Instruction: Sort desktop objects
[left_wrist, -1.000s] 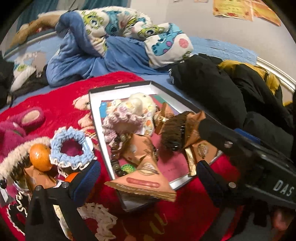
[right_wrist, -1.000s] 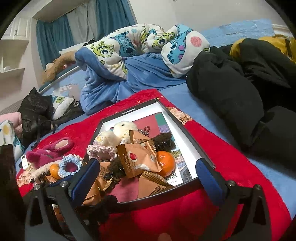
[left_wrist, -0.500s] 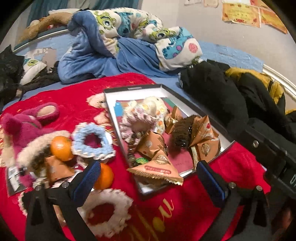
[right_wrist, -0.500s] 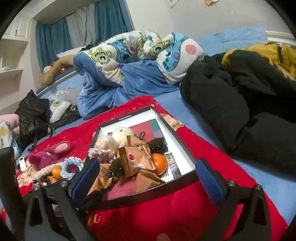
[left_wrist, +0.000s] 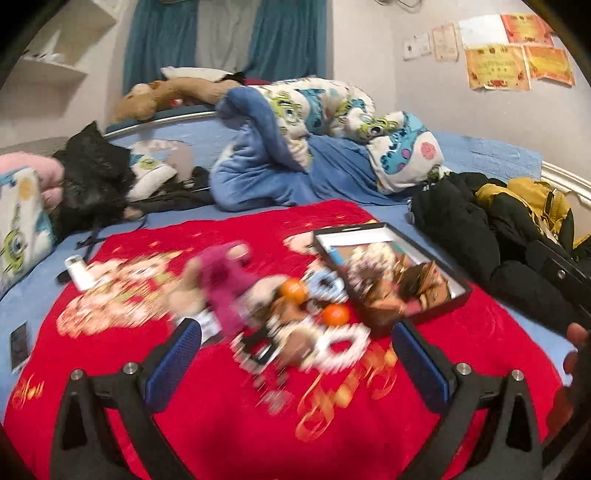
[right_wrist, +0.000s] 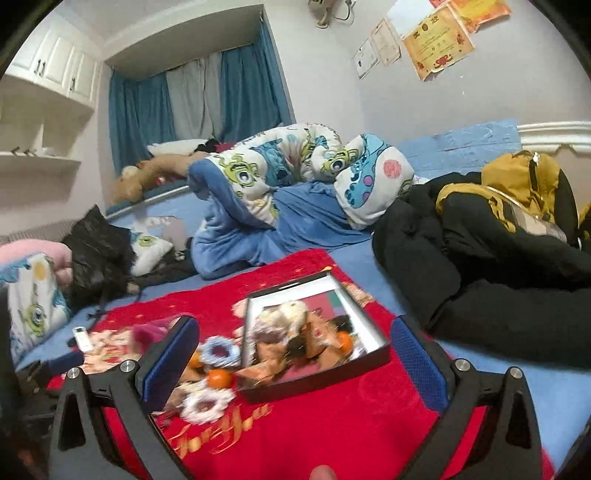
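A black-rimmed tray (left_wrist: 391, 230) (right_wrist: 325, 376) lies on a red blanket (left_wrist: 369, 413) (right_wrist: 332, 424) and holds snack packets, plush balls and an orange (right_wrist: 345, 340). Left of it lie two oranges (left_wrist: 293, 290) (left_wrist: 336, 314), a blue scrunchie (right_wrist: 218, 350), a white scrunchie (left_wrist: 341, 347) (right_wrist: 203, 404) and a pink plush slipper (left_wrist: 225, 280). My left gripper (left_wrist: 295, 373) is open and empty, held back above the blanket's near part. My right gripper (right_wrist: 293, 365) is open and empty, in front of the tray. Both views are motion-blurred.
A rolled cartoon quilt (left_wrist: 317, 122) (right_wrist: 295, 166) lies at the back of the bed. Black and yellow coats (left_wrist: 480, 229) (right_wrist: 498, 240) are piled on the right. A black bag (left_wrist: 92, 177) and a white remote (left_wrist: 79, 271) are on the left.
Both grippers have pulled back and up from the tray, so the tray and loose objects look smaller and farther. The jaws stay open and empty.
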